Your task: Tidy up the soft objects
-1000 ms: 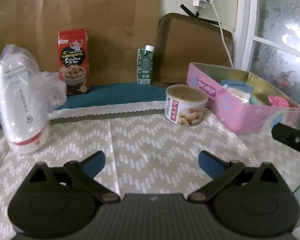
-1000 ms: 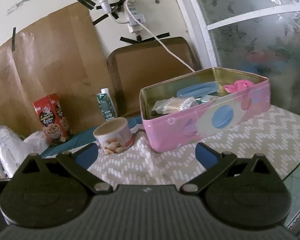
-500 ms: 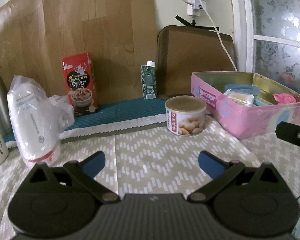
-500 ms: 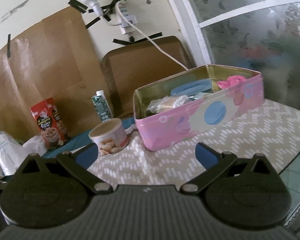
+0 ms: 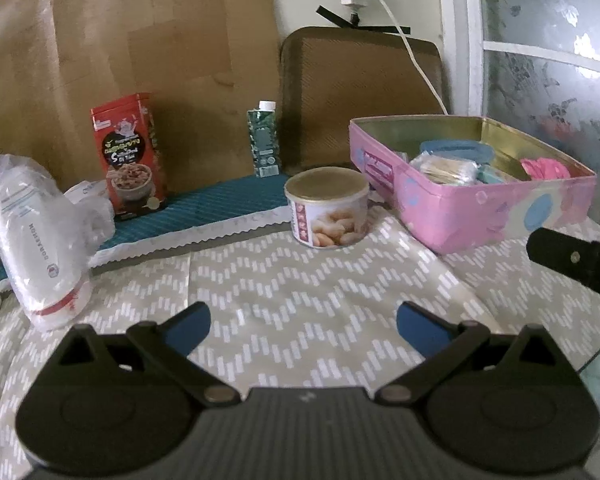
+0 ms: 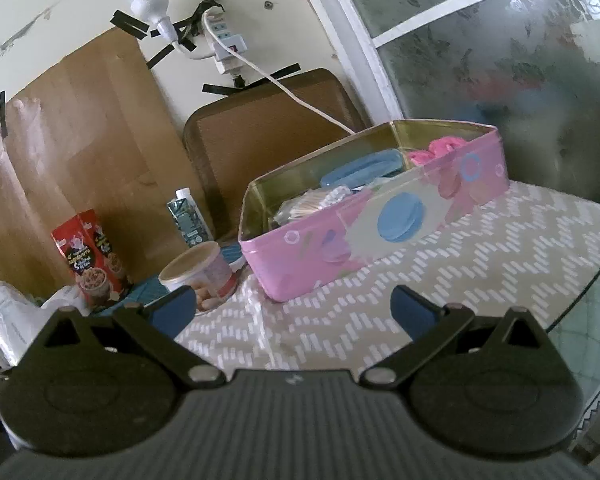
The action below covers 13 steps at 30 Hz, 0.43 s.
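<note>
Both tools hover over the chevron tablecloth [image 5: 300, 280] with nothing held: the left gripper [image 5: 303, 322] has its fingers spread wide, and so does the right gripper [image 6: 292, 306]. The soft items (a pink bundle [image 5: 546, 168], a blue piece [image 6: 360, 168], a clear packet [image 5: 446, 166]) lie inside the open pink tin [image 5: 480, 216]. A peanut can [image 5: 327, 208] stands just beside the tin's near corner. Farther left stand a green carton [image 5: 265, 140], a red box [image 5: 130, 152] and a white plastic bag [image 5: 36, 236].

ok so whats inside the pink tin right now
The pink tin is open. Inside lie a blue flat item, a pink soft thing at the far end, and clear packets of pale contents. Whatever sits beneath them, and the tin's floor, is covered.
</note>
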### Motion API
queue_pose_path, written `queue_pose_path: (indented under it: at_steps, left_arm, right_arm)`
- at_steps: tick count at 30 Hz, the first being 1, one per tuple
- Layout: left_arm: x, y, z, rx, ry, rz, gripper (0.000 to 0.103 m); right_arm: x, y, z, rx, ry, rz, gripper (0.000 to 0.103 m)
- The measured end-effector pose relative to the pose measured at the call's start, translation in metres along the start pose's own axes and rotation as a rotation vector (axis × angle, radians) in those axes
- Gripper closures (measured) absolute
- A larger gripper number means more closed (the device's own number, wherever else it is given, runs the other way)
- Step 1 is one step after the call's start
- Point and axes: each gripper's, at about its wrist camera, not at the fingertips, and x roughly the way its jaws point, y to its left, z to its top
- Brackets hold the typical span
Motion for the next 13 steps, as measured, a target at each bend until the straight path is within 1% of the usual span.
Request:
queue_pose_path:
  at_steps: [8, 10, 13]
  left_arm:
    - [0.006, -0.012, 0.001, 0.005, 0.042, -0.026, 0.000]
    - [0.006, -0.013, 0.001, -0.002, 0.032, -0.051, 0.000]
    - [0.006, -0.014, 0.002, -0.003, 0.029, -0.071, 0.000]
  right_arm:
    - [0.001, -0.010, -0.001, 0.028, 0.011, 0.003, 0.000]
    - [0.001, -0.011, -0.001, 0.035, 0.015, 0.002, 0.000]
    - [0.001, -0.014, 0.000, 0.037, 0.014, 0.000, 0.000]
